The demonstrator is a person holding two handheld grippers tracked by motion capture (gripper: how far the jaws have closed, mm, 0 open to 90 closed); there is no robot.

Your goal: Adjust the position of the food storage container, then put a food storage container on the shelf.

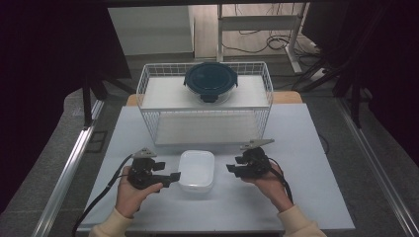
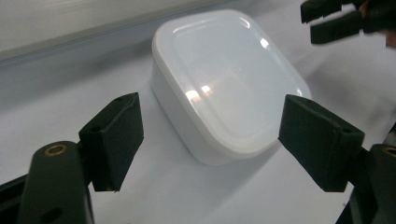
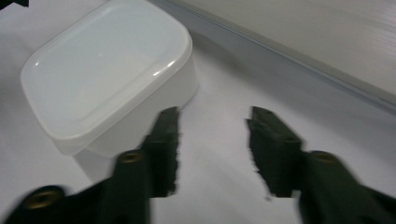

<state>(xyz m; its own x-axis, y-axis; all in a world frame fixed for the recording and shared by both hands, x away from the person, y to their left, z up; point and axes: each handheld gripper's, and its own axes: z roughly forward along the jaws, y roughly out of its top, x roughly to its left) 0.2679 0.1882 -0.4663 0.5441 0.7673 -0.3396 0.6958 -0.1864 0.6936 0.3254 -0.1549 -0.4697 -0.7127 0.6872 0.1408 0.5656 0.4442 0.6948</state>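
Our left gripper (image 1: 174, 176), jaws wide and empty, sits nearest the lidded white plastic box (image 1: 196, 170) lying between it and our part-open, empty right gripper (image 1: 231, 169).

A white wire basket (image 1: 148, 91) stands at the far side of the counter (image 1: 306, 197), its long side facing the near edge. Inside it, on a pale upper shelf (image 1: 158, 94), sits a round container with a dark blue lid (image 1: 211, 79), clips at its rim. Behind the counter a metal frame (image 1: 257, 22) rises, with cables (image 1: 276, 42) on the floor beside it.
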